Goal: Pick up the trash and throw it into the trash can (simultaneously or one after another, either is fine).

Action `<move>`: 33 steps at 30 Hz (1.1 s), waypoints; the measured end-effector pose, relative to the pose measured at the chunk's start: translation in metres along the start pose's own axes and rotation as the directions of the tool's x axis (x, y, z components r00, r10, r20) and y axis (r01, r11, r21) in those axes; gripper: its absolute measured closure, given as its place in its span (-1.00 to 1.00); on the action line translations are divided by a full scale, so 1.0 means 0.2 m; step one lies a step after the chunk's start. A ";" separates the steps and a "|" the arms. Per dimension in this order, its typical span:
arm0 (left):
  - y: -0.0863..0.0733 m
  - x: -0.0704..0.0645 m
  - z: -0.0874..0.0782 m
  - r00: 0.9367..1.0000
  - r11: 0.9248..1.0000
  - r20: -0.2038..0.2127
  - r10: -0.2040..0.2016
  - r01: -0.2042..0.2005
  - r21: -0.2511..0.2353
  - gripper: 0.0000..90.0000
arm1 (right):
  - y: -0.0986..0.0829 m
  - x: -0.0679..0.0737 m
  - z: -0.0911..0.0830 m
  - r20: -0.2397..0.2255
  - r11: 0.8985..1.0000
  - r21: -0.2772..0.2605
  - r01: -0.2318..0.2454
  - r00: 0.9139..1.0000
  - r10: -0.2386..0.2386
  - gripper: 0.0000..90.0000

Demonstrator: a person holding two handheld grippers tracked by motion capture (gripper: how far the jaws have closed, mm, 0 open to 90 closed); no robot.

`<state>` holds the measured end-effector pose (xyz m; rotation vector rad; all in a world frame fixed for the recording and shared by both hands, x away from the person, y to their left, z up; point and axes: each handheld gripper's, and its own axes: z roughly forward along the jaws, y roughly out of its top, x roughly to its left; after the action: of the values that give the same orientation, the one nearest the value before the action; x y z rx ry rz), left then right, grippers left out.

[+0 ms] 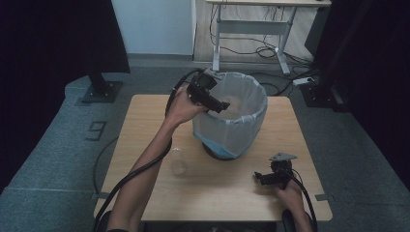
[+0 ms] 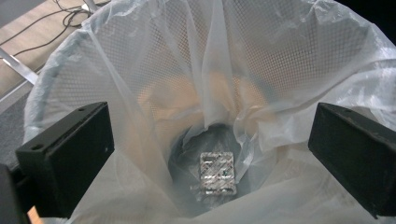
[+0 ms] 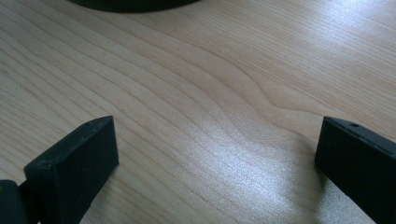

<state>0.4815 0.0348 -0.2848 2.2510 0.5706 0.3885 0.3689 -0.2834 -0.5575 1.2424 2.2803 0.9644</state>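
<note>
The left claw [image 1: 223, 105] hovers over the mouth of the lined bin [image 1: 251, 113], entering from the rim's 9 o'clock side; its jaws are spread wide and carry nothing. Looking down between them, a foil blister pack [image 2: 217, 172] lies flat at the bin's bottom. The right claw [image 1: 258, 178], at the tabletop's [image 1: 145, 125] 4 o'clock corner, rests low with jaws fully apart, empty. A clear bottle [image 1: 178, 161] lies near the centre.
</note>
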 end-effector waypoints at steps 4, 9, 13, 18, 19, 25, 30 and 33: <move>-0.01 0.01 -0.04 1.000 1.000 -0.001 0.000 0.000 -0.011 -1.00 | 0.00 0.00 0.00 0.000 1.000 0.000 0.000 1.000 0.000 -1.00; -0.03 0.01 -0.09 1.000 1.000 -0.004 0.006 -0.006 -0.030 -1.00 | 0.00 0.00 0.00 0.000 1.000 0.000 0.000 1.000 0.000 -1.00; -0.05 0.02 -0.15 1.000 0.999 -0.016 0.018 -0.019 -0.044 -1.00 | 0.00 0.00 0.00 0.000 1.000 0.000 0.000 1.000 0.000 -1.00; -0.08 0.02 -0.19 0.999 0.997 -0.017 0.029 -0.030 -0.068 -1.00 | 0.00 0.00 0.00 0.000 1.000 0.000 -0.001 1.000 0.001 -1.00; -0.09 0.02 -0.20 0.999 0.997 -0.017 0.030 -0.031 -0.071 -1.00 | 0.00 0.00 0.00 0.000 1.000 0.000 -0.001 1.000 0.001 -1.00; -0.14 0.04 -0.25 1.000 0.995 0.000 0.015 -0.014 -0.101 -1.00 | 0.00 0.00 0.00 0.000 1.000 0.000 0.000 1.000 0.000 -1.00; -0.18 0.06 -0.29 1.000 0.994 0.006 -0.003 0.004 -0.108 -1.00 | 0.00 0.00 0.00 0.001 1.000 0.001 -0.002 1.000 0.002 -1.00; -0.22 0.08 -0.31 1.000 0.993 0.005 -0.018 0.019 -0.115 -1.00 | 0.00 0.00 0.00 0.002 1.000 0.000 -0.004 1.000 0.004 -1.00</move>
<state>0.4553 0.1070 -0.2755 2.1341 0.5528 0.3981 0.3683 -0.2828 -0.5574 1.2475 2.2774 0.9641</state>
